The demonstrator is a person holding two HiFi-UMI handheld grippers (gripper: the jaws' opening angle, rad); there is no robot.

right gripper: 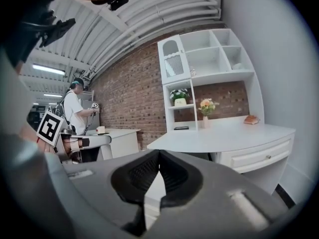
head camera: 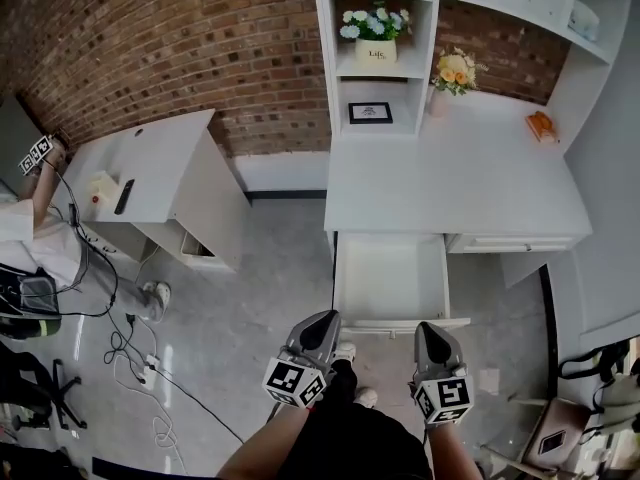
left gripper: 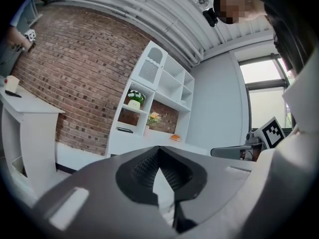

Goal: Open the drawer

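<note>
drawer (head camera: 390, 273) stands pulled out — left tongs (head camera: 325, 322) and right tongs (head camera: 430, 332) clenched, empty, clear of it — looks done, just withdraw

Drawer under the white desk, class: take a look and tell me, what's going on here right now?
A person stands at the white desk with a hand-held gripper in each hand. In the head view, the left drawer is pulled out and nothing shows inside it. The drawer beside it is shut. The left hand-held gripper and the right hand-held gripper are held in front of the open drawer. Both have their jaws together and grip nothing.
</note>
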